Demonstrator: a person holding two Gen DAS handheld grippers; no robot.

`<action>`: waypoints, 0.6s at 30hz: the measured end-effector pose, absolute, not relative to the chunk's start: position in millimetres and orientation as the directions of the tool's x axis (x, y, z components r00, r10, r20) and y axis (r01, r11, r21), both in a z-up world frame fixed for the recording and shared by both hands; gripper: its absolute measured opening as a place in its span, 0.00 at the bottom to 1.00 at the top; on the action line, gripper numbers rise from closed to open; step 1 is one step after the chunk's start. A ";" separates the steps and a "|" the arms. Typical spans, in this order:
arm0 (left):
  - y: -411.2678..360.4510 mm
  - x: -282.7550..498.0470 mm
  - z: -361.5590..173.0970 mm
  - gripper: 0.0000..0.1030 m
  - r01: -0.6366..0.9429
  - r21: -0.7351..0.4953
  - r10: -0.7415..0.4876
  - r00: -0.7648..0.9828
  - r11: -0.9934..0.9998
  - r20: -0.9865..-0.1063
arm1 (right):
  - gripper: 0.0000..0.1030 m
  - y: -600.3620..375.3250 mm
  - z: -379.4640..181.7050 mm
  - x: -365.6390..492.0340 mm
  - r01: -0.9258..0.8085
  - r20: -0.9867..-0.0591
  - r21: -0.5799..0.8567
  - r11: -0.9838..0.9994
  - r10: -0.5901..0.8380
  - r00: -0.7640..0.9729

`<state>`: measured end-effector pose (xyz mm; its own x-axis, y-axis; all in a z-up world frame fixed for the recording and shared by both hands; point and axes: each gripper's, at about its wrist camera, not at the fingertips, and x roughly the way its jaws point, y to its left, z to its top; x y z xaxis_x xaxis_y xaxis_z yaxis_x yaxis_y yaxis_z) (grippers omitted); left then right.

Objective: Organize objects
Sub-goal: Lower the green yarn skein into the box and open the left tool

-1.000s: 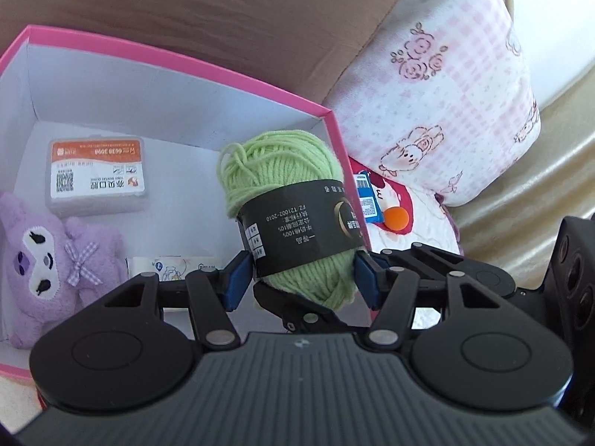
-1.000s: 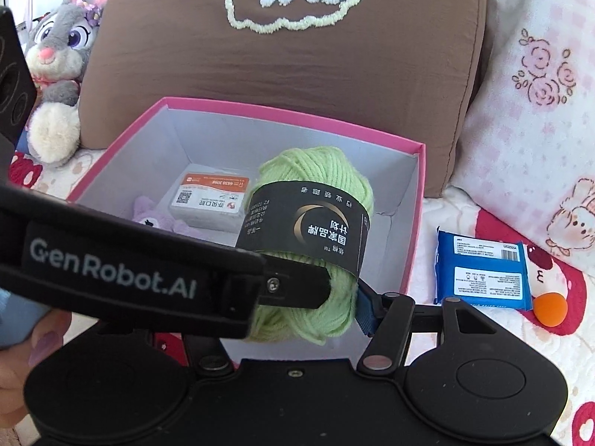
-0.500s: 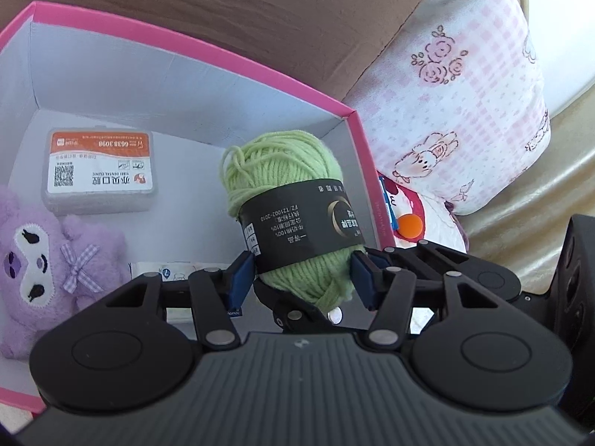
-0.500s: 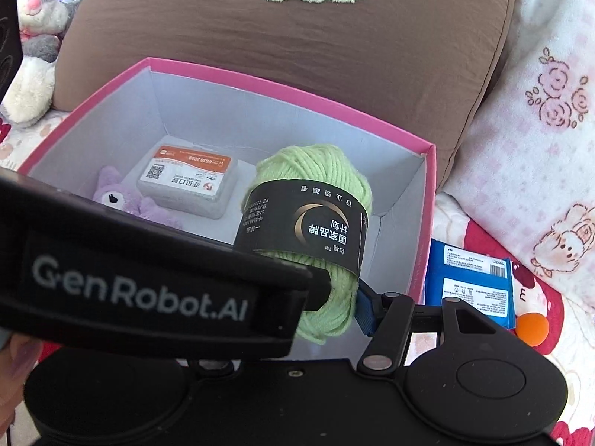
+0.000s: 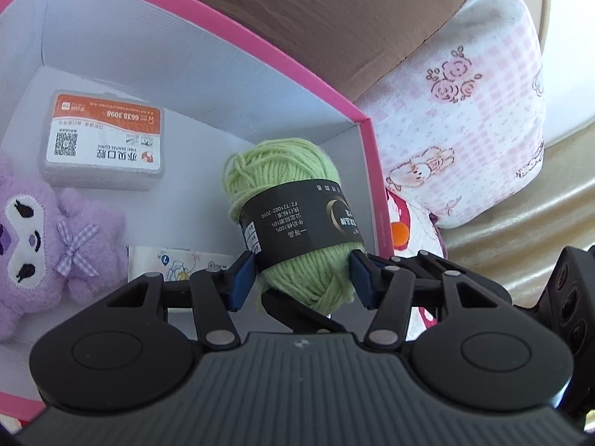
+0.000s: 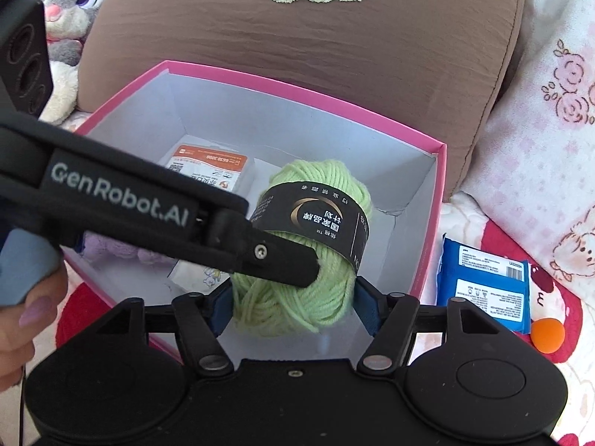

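Green yarn ball (image 5: 297, 219) now lower inside pink box (image 5: 368, 171), left hand-held gripper (image 5: 301, 278) clamping, right hand-held gripper (image 6: 293, 304) opening.

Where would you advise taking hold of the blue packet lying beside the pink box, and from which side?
Come straight down from above and pinch the blue packet across its far and near edges. It lies flat on the quilt, so likely only its edges offer purchase; the pink box wall crowds its left edge and the orange ball sits at its near right corner.
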<state>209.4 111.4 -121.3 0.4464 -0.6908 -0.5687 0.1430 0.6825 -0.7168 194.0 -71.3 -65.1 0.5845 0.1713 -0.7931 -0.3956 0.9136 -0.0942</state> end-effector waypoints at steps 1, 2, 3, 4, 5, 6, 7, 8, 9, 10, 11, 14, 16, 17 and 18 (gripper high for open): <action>109.6 209.4 -121.2 0.52 0.142 -0.710 -0.687 0.437 0.690 -0.580 | 0.67 -72.1 -65.7 194.2 -0.402 -0.793 -0.092 0.911 0.177 0.582; 107.9 208.8 -121.0 0.52 0.138 -0.704 -0.682 0.435 0.696 -0.589 | 0.67 -72.2 -66.4 193.8 -0.409 -0.794 -0.090 0.908 0.182 0.580; 105.0 208.8 -120.1 0.52 0.137 -0.699 -0.676 0.436 0.702 -0.594 | 0.67 -71.4 -65.3 190.6 -0.414 -0.793 -0.092 0.906 0.185 0.581; 104.1 208.9 -119.5 0.52 0.135 -0.695 -0.671 0.440 0.707 -0.597 | 0.67 -71.4 -65.2 189.2 -0.420 -0.790 -0.094 0.903 0.189 0.583; 104.0 209.0 -118.9 0.51 0.133 -0.691 -0.666 0.443 0.711 -0.600 | 0.68 -71.6 -65.3 188.7 -0.423 -0.788 -0.094 0.901 0.192 0.585; 104.1 209.5 -118.4 0.51 0.130 -0.686 -0.660 0.449 0.716 -0.603 | 0.68 -71.7 -65.3 188.2 -0.427 -0.787 -0.091 0.900 0.198 0.584; 105.2 209.8 -118.1 0.51 0.127 -0.678 -0.649 0.455 0.725 -0.609 | 0.70 -71.8 -65.2 188.3 -0.430 -0.787 -0.085 0.899 0.204 0.582; 105.4 210.7 -118.3 0.51 0.121 -0.663 -0.633 0.462 0.739 -0.621 | 0.71 -71.4 -64.8 188.2 -0.432 -0.786 -0.081 0.898 0.209 0.582; 105.8 211.1 -119.4 0.50 0.117 -0.649 -0.619 0.466 0.751 -0.632 | 0.72 -71.0 -64.2 188.1 -0.433 -0.784 -0.082 0.898 0.210 0.584; 106.5 211.6 -121.4 0.49 0.117 -0.651 -0.621 0.463 0.750 -0.633 | 0.74 -70.5 -64.2 188.2 -0.433 -0.783 -0.089 0.897 0.205 0.587; 107.2 212.8 -124.3 0.49 0.113 -0.662 -0.632 0.450 0.741 -0.631 | 0.74 -70.0 -64.2 188.0 -0.435 -0.783 -0.097 0.895 0.202 0.589; 100.3 215.0 -131.5 0.48 0.094 -0.650 -0.623 0.414 0.754 -0.663 | 0.74 -69.3 -65.4 187.5 -0.444 -0.783 -0.113 0.889 0.195 0.590; 94.7 214.1 -132.3 0.44 0.098 -0.638 -0.613 0.420 0.764 -0.669 | 0.74 -68.6 -65.0 185.9 -0.443 -0.778 -0.129 0.887 0.186 0.600; 92.1 213.6 -132.0 0.40 0.103 -0.638 -0.614 0.424 0.763 -0.666 | 0.74 -68.9 -64.1 184.5 -0.436 -0.770 -0.140 0.889 0.179 0.612; 90.3 213.2 -131.3 0.39 0.107 -0.640 -0.615 0.431 0.761 -0.660 | 0.74 -69.8 -63.0 183.0 -0.427 -0.763 -0.149 0.892 0.171 0.624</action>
<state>213.2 90.3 -131.3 0.4315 -0.6151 -0.6599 0.1066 0.7611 -0.6398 183.0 -69.8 -63.0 0.6237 0.1709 -0.7628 -0.4269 0.8919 -0.1492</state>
